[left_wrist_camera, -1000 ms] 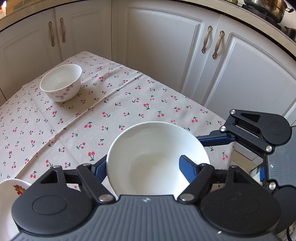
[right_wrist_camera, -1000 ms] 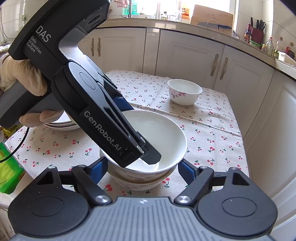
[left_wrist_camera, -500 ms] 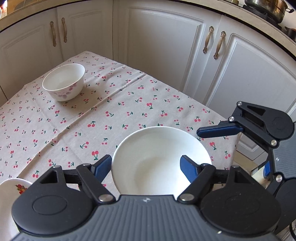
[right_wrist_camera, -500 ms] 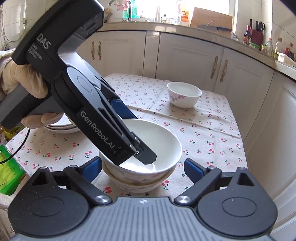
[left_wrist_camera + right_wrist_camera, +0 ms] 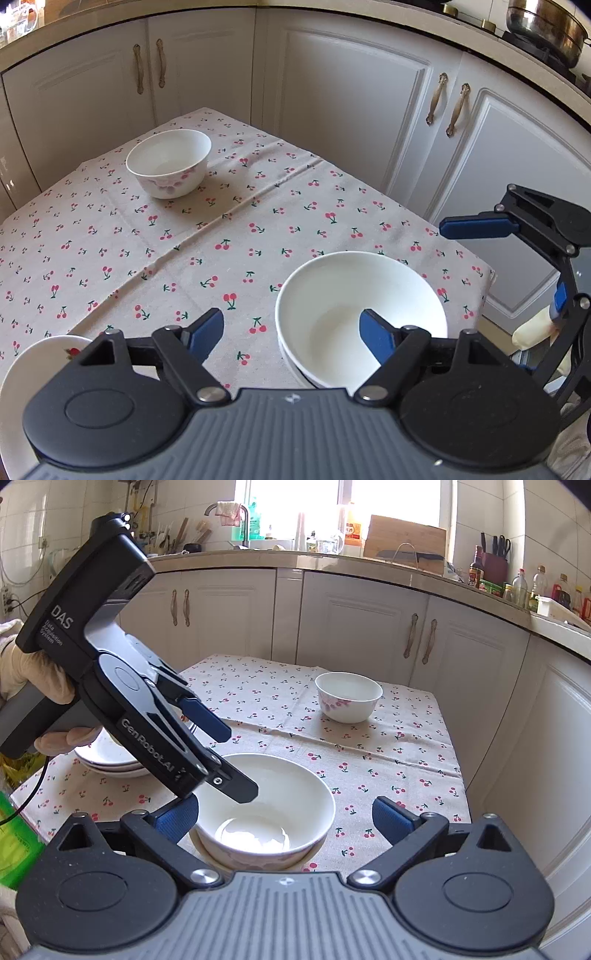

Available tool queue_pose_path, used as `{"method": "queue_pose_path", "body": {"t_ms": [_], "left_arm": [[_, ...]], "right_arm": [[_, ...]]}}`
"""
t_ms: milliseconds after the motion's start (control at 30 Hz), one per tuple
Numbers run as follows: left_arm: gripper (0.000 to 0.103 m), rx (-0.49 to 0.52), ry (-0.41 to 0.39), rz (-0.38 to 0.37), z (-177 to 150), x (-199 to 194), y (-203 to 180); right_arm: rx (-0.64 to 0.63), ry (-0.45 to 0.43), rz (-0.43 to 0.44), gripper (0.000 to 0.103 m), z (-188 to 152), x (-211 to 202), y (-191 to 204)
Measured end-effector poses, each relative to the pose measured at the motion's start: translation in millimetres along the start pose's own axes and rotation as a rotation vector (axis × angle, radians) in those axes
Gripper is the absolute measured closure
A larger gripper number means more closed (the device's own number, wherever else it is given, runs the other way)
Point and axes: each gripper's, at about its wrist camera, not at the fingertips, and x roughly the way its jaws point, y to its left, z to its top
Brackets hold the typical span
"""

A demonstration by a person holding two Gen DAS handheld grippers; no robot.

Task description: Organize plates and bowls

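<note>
Glazed ceramic bowl (image 5: 168, 162), ahead-left of the released left tool (image 5: 291, 332): rigid, slick, breakable; pinch its rim wall. Right tool (image 5: 284, 818) likewise released, empty

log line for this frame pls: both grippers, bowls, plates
left gripper: open, over the stacked bowls | right gripper: open, holds nothing | floral bowl: alone, far side | plate stack: left edge

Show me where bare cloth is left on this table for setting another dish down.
The widest free patch of cherry-print tablecloth lies between the small floral bowl at the far end and the stacked white bowls near the front edge. The front-left corner is crowded by the white plate stack, with the left claw over the bowls.
</note>
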Motion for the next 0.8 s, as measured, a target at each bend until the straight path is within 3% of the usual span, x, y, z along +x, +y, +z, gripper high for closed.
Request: {"method": "queue_pose_path", "body": {"t_ms": [367, 800], "left_arm": [[0.021, 0.005, -0.041, 0.030, 16, -8, 18], [0.017, -0.040, -0.045, 0.102, 77, 32, 79]], "right_arm": [[-0.054, 0.019, -0.011, 0.001, 5, 10, -1], [-0.082, 0.007, 0.015, 0.000, 57, 65, -75]]}}
